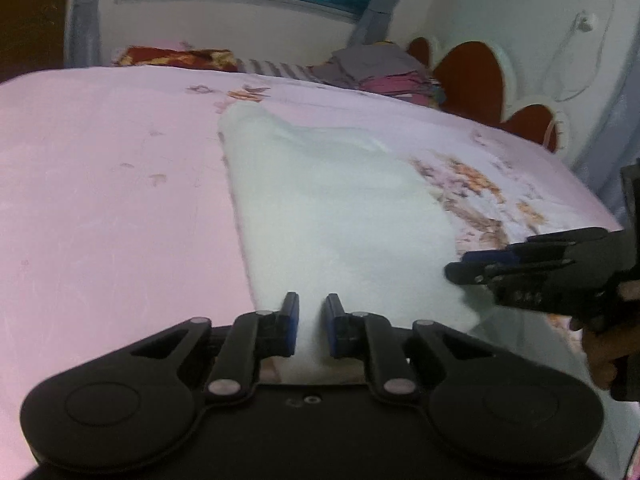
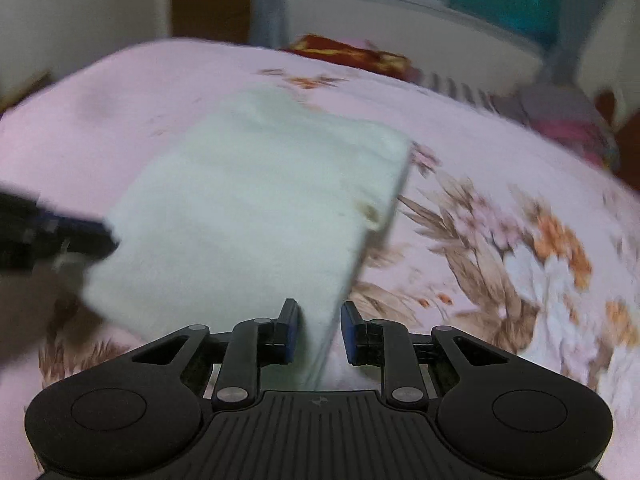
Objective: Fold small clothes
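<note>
**Keeping the near edge even as we draw the cloth back**

The pale white garment lies spread on the pink floral bedsheet, running away from us toward the window, with its near edge lifted off the bed. We hold that edge at two corners.

Our left gripper stands narrow with the near left corner of the cloth between its blue pads; the pads look close on the fabric, though a thin gap shows, so we judge the grip light. Our right gripper stands a little wider, with the cloth's right edge running up between the pads; from the left wrist view its fingers seem to pinch the corner.

To do this step well, we judge that both hands should travel together at the same height, so the near edge stays straight and taut. Both views are blurred, so we should not rush. The far edge looks slightly rumpled near the sheet's flower print; we should lay our edge squarely over it. A loose left grip could let the corner slip.

A stack of folded clothes sits at the far side, well apart.
</note>
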A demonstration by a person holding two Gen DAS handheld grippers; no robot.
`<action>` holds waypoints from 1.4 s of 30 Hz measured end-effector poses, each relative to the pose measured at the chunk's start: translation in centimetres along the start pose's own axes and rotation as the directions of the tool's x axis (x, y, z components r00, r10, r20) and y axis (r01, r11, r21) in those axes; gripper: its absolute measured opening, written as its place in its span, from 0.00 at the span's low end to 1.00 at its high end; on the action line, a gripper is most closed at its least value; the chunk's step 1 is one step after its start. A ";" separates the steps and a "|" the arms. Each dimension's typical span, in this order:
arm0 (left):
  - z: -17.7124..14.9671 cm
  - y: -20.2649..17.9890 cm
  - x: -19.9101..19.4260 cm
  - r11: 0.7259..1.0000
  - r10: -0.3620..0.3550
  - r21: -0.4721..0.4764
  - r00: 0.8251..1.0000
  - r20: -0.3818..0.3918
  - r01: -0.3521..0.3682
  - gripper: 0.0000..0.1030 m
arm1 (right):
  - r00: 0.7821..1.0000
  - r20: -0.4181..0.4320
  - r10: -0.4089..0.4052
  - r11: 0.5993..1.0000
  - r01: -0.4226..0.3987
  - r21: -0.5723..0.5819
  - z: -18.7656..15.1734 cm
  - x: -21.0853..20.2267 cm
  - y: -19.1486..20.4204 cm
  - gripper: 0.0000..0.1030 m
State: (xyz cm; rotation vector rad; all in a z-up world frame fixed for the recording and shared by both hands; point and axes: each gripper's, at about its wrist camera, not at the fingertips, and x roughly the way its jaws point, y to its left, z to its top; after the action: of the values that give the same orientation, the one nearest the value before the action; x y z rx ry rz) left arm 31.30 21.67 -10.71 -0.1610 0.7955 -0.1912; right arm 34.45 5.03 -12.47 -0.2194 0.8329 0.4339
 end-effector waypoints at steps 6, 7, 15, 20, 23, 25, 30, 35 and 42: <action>-1.7 -1.2 -3.4 0.995 0.095 -0.003 0.995 0.011 -0.095 0.13 | 0.998 0.029 -0.053 0.990 0.049 0.129 -0.5 -2.5 -1.7 0.22; -2.0 -1.2 -4.1 0.996 0.093 -0.012 0.996 0.012 -0.093 0.13 | 0.998 0.047 -0.037 0.988 0.030 0.150 -1.1 -3.8 -2.0 0.22; -4.8 -5.9 -11.2 0.994 0.107 -0.032 0.993 0.057 -0.106 0.13 | 0.992 0.127 0.020 0.981 -0.044 0.190 -5.3 -14.1 -1.0 0.22; -6.6 -9.3 -15.3 0.993 0.115 -0.042 0.989 0.093 -0.112 0.31 | 0.986 0.163 0.033 0.977 -0.067 0.202 -7.7 -20.0 0.4 0.23; -7.6 -11.1 -17.6 0.990 0.138 -0.046 0.983 0.124 -0.133 0.64 | 0.982 0.181 0.048 0.974 -0.086 0.207 -9.0 -22.6 0.6 0.23; -8.4 -12.4 -19.1 0.987 0.162 -0.040 0.974 0.158 -0.158 0.98 | 0.982 0.185 0.047 0.973 -0.087 0.215 -9.9 -23.9 0.6 0.36; -9.9 -15.2 -21.4 0.971 0.236 -0.013 0.953 0.188 -0.238 1.00 | 0.967 0.253 -0.034 0.968 -0.031 0.250 -12.9 -27.2 0.7 1.00; -11.2 -16.5 -23.0 0.970 0.240 -0.006 0.951 0.193 -0.243 1.00 | 0.970 0.233 -0.063 0.966 0.000 0.258 -14.7 -28.8 1.1 1.00; -12.4 -18.1 -24.8 0.968 0.243 0.015 0.947 0.209 -0.251 1.00 | 0.966 0.242 -0.089 0.965 0.023 0.262 -16.2 -31.4 1.7 1.00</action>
State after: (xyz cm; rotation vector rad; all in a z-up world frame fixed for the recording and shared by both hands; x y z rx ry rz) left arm 3.43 8.88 1.83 -0.0392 0.5979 0.0464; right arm 4.30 -8.10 0.48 0.0536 0.6228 0.2884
